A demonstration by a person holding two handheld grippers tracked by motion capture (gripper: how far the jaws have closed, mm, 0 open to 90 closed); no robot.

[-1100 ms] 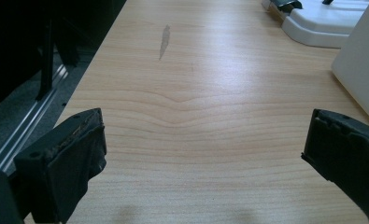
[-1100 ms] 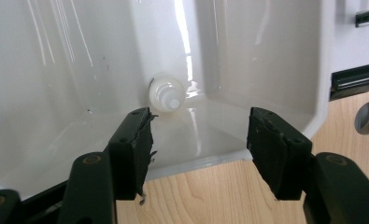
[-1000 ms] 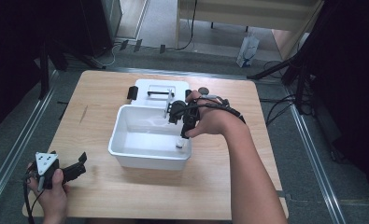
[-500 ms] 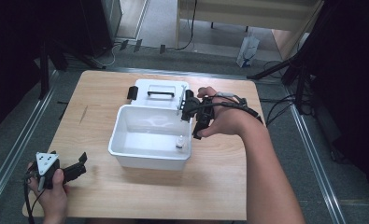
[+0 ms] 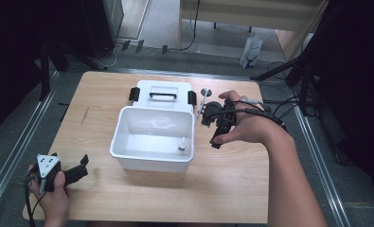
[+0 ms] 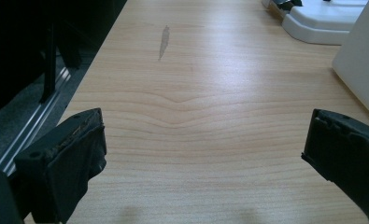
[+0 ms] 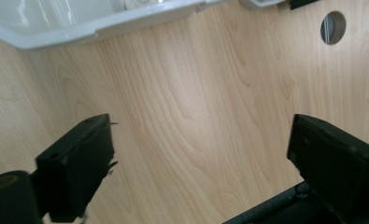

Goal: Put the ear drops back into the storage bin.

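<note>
Right gripper (image 5: 208,118): just right of the bin, beside its 3 o'clock rim; its fingers have just been opening and stand wide over bare wood, nothing between them.
Small white dropper bottle (image 5: 182,144): upright inside the white rectangular plastic bin (image 5: 128,153), at its 4 o'clock corner.
Left gripper (image 5: 83,165): at 8 o'clock on the light wooden counter (image 5: 99,101), fingers wide, nothing held.
White lid with black handle (image 5: 163,90): at 12 o'clock, touching the bin.
</note>
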